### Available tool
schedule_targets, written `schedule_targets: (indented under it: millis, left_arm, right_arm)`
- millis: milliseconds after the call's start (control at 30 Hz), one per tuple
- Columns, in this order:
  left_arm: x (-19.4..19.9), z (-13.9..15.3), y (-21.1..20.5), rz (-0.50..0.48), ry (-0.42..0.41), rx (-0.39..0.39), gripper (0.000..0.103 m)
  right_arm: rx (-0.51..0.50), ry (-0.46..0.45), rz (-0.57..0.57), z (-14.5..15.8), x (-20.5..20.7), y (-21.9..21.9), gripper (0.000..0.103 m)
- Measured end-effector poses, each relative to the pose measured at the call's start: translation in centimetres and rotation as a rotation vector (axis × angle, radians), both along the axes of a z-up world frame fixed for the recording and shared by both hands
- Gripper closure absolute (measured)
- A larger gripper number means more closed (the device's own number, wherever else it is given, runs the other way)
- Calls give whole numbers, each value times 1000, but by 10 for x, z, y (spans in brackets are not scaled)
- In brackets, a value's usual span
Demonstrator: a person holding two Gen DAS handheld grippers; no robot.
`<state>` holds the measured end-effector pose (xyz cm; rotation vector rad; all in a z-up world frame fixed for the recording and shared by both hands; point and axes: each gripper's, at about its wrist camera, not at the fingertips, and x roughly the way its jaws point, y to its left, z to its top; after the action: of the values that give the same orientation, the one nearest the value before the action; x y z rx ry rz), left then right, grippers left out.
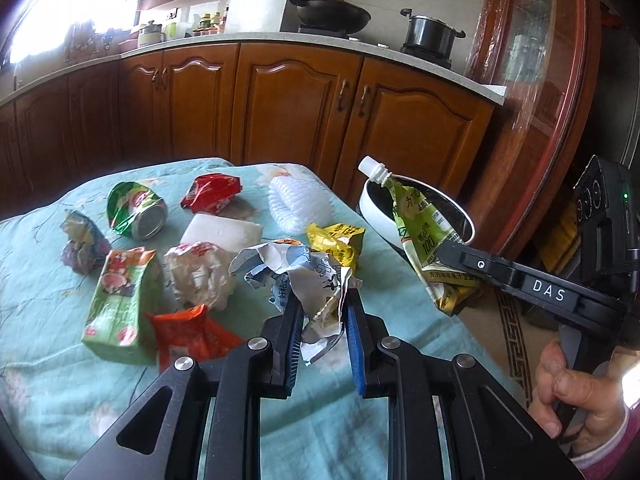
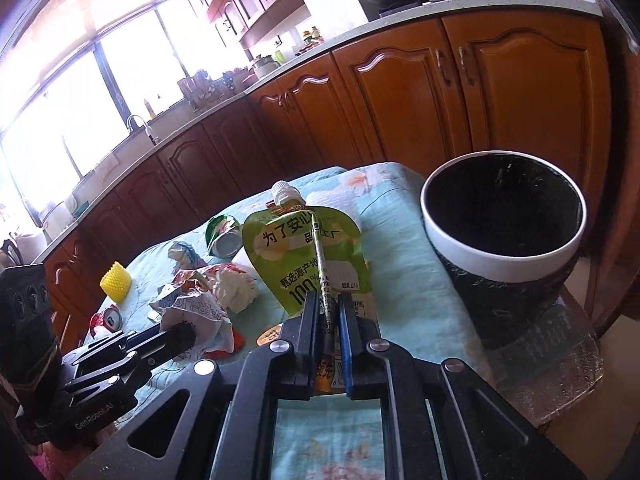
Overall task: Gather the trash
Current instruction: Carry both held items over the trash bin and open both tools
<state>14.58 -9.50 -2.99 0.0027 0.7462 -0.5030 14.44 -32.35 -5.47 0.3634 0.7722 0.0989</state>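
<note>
My left gripper (image 1: 322, 300) is shut on a crumpled white and blue wrapper (image 1: 292, 268) and holds it just above the table; the wrapper also shows in the right wrist view (image 2: 192, 312). My right gripper (image 2: 329, 304) is shut on a green spouted juice pouch (image 2: 308, 256), held upright above the table's right side; the pouch also shows in the left wrist view (image 1: 424, 232). A black trash bin with a white rim (image 2: 504, 236) stands right of the table, close beside the pouch, and shows in the left wrist view (image 1: 376, 204).
On the light blue tablecloth (image 1: 48, 360) lie a green carton (image 1: 116, 300), an orange wrapper (image 1: 188, 332), a crushed green can (image 1: 138, 210), a red wrapper (image 1: 212, 194), a white block (image 1: 222, 232), white foam netting (image 1: 298, 200), a yellow wrapper (image 1: 336, 240). Wooden cabinets (image 1: 288, 100) stand behind.
</note>
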Motion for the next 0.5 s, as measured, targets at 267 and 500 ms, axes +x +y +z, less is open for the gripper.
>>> schedule_targets:
  millis: [267,500]
  left_arm:
    - [44,-5,-53,-68,8,4,84]
    - [87,-7,-97,-122,22,-17,83]
  right_arm:
    - [-22,-6,-108,6,5,-60,94]
    - [-23,31,-184,-2,20,-107,94]
